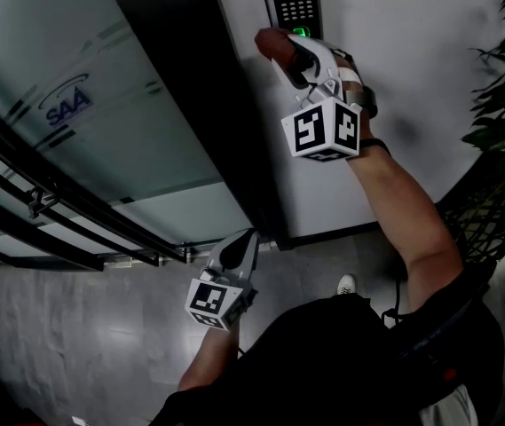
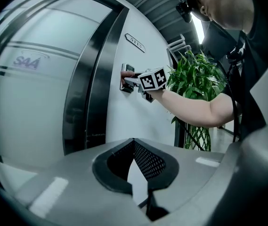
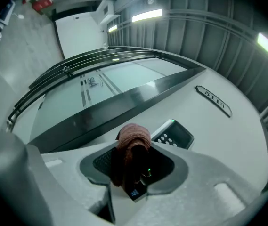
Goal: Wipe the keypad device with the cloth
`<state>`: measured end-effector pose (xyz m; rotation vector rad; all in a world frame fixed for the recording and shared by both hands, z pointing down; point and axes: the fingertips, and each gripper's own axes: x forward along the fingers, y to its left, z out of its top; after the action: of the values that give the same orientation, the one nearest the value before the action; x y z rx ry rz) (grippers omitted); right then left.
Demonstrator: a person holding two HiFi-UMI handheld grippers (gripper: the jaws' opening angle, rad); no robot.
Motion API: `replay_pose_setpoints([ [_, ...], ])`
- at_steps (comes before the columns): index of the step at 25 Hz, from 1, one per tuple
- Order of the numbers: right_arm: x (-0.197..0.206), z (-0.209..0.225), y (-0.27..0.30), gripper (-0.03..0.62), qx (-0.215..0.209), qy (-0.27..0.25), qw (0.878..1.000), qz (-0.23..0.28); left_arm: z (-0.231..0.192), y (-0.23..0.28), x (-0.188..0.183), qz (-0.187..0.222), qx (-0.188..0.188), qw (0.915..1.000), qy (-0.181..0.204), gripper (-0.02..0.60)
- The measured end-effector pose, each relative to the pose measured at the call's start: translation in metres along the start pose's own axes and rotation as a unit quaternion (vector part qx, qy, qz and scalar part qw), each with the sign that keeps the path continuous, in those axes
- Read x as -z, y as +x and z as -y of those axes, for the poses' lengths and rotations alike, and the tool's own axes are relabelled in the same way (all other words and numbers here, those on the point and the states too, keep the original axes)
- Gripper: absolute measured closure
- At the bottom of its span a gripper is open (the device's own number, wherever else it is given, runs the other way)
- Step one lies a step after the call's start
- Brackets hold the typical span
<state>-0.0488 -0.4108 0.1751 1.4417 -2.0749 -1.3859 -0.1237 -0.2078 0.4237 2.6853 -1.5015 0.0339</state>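
On far wall: keypad device [image 1: 295, 5], a dark glossy rectangular box with a grid of small pale round keys and a green light lit at its top edge. It is mounted on the smooth white wall [image 1: 412, 25], just right of the dark door frame [image 1: 225, 105].
Cloth [image 1: 274, 44]: reddish-brown with a towel-like nap, bunched into a rounded wad. It sits at the device's lower left edge; I can't confirm actual contact.
Right tool [image 1: 292, 56]: up at the device, jaws clamped on the cloth, wad sticking out past the tips. Pale moulded body, marker cube behind, bare forearm [image 1: 394, 193] after that.
Left tool [image 1: 239, 248]: low and near the person, well apart from the device. Jaw tips meet and nothing is between them. Pads are dark, and one has a perforated mesh face.
Glass door [image 1: 83, 87]: frosted panel left of the frame with a blue "SAA" logo and dark curved rails [image 1: 48, 211] across it.
Head view only: mottled grey floor [image 1: 83, 327] and a pale shoe [image 1: 347, 284].
Left gripper view only: side-on look at the right tool at the device, with a leafy green plant [image 2: 197, 74] to its right.
Right gripper view only: keys close up past the wad.
Number plate [image 3: 213, 100]: oblong, on the wall beyond the device. Both gripper views show it, the head view doesn't.
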Motion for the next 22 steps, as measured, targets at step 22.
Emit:
replay_pose_setpoints([
  [22, 0.035, 0.028, -0.017, 0.447, -0.002, 0.036, 0.999, -0.020, 0.008, 0.010, -0.003, 0.003, 0.016, 0.9999, 0.000, 0.565],
])
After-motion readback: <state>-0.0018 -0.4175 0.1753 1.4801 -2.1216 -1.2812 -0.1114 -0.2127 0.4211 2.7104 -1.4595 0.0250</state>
